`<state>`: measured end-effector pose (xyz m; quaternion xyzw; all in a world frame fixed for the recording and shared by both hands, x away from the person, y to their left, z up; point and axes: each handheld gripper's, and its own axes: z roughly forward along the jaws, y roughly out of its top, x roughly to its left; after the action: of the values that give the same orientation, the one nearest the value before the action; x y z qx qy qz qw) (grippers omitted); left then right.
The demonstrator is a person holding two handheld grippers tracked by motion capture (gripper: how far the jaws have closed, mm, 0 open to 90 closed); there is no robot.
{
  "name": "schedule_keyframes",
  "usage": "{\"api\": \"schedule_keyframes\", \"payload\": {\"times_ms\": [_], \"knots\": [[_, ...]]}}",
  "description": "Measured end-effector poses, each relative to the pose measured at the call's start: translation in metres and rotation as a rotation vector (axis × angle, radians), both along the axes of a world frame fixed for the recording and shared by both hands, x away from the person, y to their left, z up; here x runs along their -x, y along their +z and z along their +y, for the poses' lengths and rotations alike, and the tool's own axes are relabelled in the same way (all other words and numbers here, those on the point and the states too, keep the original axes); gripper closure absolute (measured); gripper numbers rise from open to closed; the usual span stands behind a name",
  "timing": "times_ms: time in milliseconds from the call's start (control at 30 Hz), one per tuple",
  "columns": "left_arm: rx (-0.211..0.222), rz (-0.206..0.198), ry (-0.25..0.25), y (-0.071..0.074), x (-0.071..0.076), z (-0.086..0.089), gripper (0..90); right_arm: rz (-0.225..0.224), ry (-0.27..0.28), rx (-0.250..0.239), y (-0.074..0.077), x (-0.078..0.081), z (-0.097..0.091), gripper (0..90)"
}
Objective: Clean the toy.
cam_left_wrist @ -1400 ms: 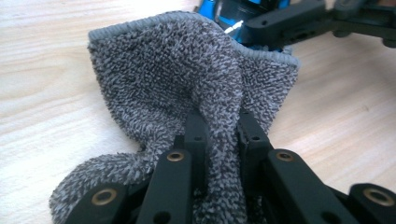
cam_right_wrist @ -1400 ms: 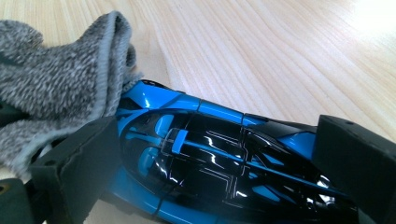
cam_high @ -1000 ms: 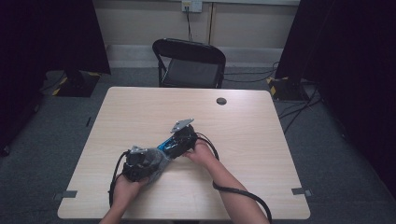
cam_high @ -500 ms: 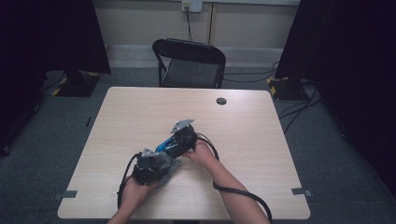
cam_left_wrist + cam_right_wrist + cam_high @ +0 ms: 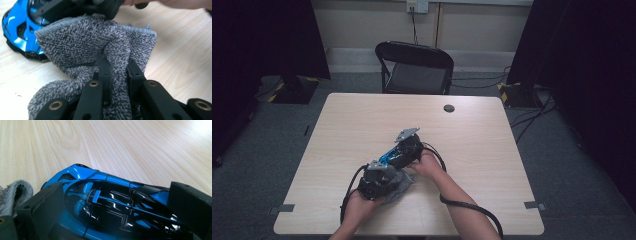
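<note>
With my right gripper [image 5: 115, 207] clamped across the blue toy car [image 5: 110, 202] near the table's [image 5: 492, 150] front edge and my left gripper [image 5: 117, 72] pinching the grey cloth [image 5: 95, 42], I'm mid-wipe; next, I judge, drag the cloth along the bodywork.

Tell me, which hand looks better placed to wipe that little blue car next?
Left, probably. The left gripper is shut on the grey cloth, which lies bunched right beside the blue toy car. The right gripper has its jaws on either side of the car, steadying it.
</note>
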<state>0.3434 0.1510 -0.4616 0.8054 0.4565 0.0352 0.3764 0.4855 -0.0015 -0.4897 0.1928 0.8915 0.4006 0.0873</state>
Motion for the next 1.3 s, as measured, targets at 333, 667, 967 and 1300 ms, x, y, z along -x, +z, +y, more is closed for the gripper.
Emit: {"api": "schedule_keyframes", "payload": {"times_ms": [333, 667, 967, 1300], "knots": [[0.006, -0.036, 0.095, 0.021, 0.000, 0.045, 77.9, 0.002, -0.003, -0.001, 0.000, 0.000, 0.000, 1.2], [-0.006, -0.119, 0.305, 0.026, -0.016, 0.092, 77.9, -0.001, -0.003, 0.000, 0.000, 0.001, 0.000, 1.2], [-0.084, -0.115, 0.415, 0.002, -0.042, 0.093, 77.6, -0.002, -0.004, -0.001, 0.000, 0.001, 0.001, 1.2], [-0.114, -0.125, 0.360, -0.007, -0.047, 0.081, 68.2, -0.002, -0.005, -0.002, 0.000, 0.002, 0.001, 1.2]]}}
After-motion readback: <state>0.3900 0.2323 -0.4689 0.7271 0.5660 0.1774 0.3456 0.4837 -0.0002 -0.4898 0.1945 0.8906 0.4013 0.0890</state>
